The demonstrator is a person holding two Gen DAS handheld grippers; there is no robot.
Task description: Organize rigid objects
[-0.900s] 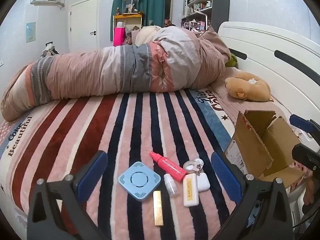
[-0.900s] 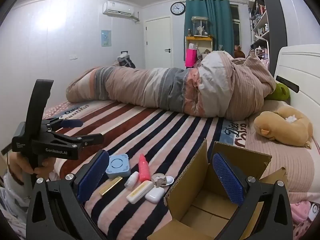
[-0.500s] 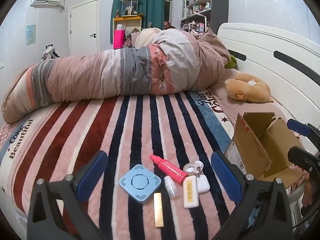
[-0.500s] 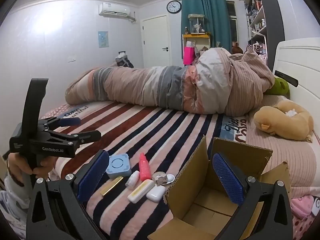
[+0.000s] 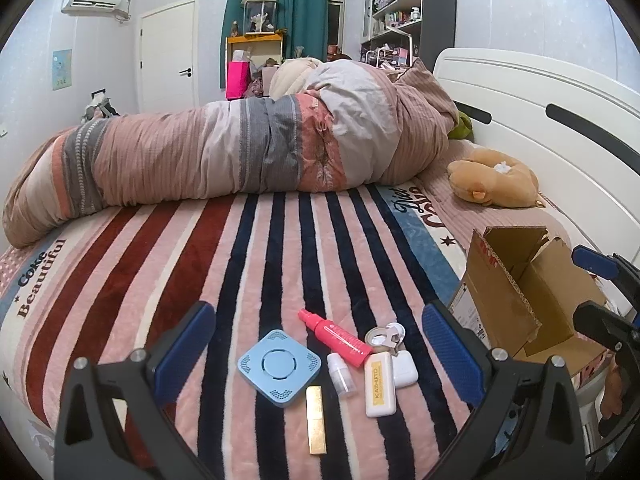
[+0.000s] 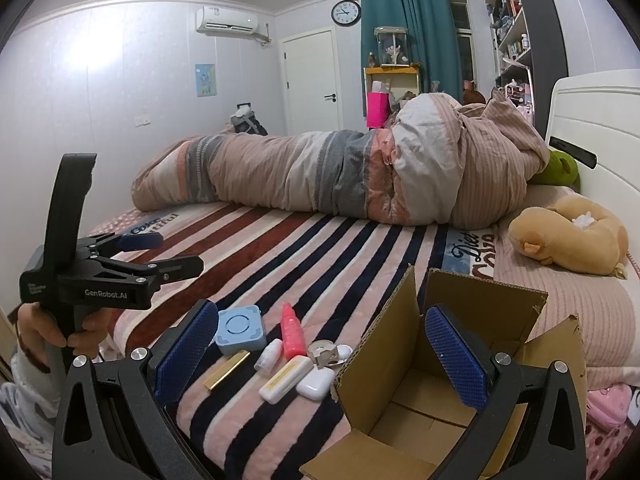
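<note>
Small items lie together on the striped bed near its front edge: a blue square box [image 5: 279, 367], a red spray bottle [image 5: 336, 338], a small clear bottle [image 5: 341, 374], a gold lipstick [image 5: 315, 419], a white flat case [image 5: 380, 383], a white earbud case [image 5: 404, 368] and a tape roll [image 5: 383, 335]. My left gripper [image 5: 318, 352] is open and empty, hovering just before them. My right gripper [image 6: 320, 356] is open and empty, above the left flap of an open cardboard box [image 6: 452, 376]. The box also shows in the left wrist view [image 5: 520, 292].
A rolled quilt [image 5: 240, 152] lies across the back of the bed. A tan plush toy [image 5: 494, 182] sits near the white headboard [image 5: 560, 120]. The blue box [image 6: 240, 330] and red bottle [image 6: 292, 332] lie left of the cardboard box.
Both views have shifted slightly; the items sit a little lower and nearer in the left view. Both grippers stay open and nothing has been picked up.
</note>
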